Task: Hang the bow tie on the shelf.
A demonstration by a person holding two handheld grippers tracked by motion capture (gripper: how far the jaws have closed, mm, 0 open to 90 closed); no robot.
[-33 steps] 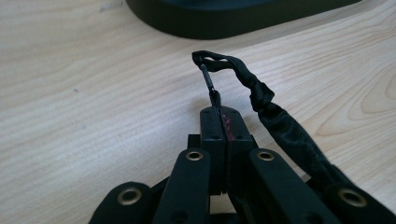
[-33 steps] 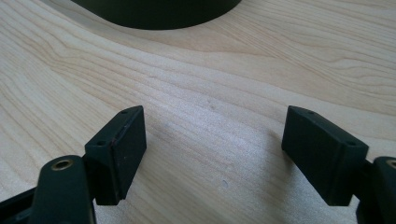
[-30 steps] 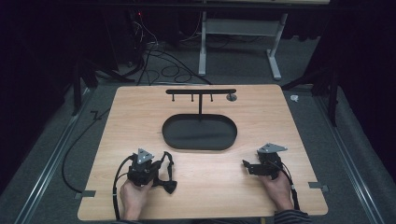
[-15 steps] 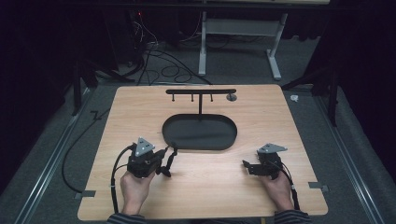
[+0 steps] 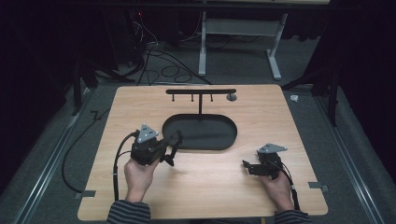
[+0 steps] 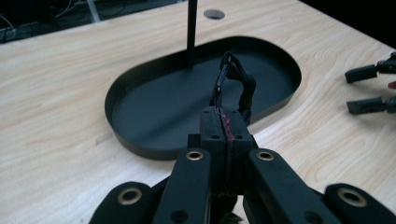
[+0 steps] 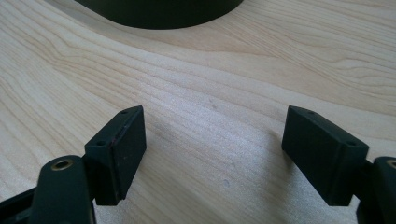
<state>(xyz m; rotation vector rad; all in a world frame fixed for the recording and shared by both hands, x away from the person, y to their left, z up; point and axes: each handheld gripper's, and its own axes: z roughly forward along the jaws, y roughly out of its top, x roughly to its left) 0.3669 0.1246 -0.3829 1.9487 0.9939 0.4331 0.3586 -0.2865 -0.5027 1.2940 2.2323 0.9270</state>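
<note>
The left gripper (image 5: 172, 148) sits at the near left edge of the black oval tray (image 5: 219, 140) on the wooden table (image 5: 116, 112), with the person's left hand (image 5: 137, 175) wrapped around its body. In the left gripper view its jaws are pressed together on a small dark loop-shaped item, apparently a keyring with a strap (image 6: 233, 81), which stands up from the jaw tips and hangs above the near rim of the tray; what it is exactly cannot be told. A thin upright post (image 6: 190, 32) rises from the tray floor behind the held item, and in the high view it carries a horizontal bar with small hooks (image 5: 201, 92) across its top. The right gripper (image 5: 246, 166) lies low over the bare table near the right front, well apart from the tray, held by the right hand (image 5: 275, 186). In the right gripper view its jaws stand wide apart with nothing between them, only wood grain beneath. A round grommet hole (image 5: 231, 97) lies in the table just beside the right end of the bar.
</note>
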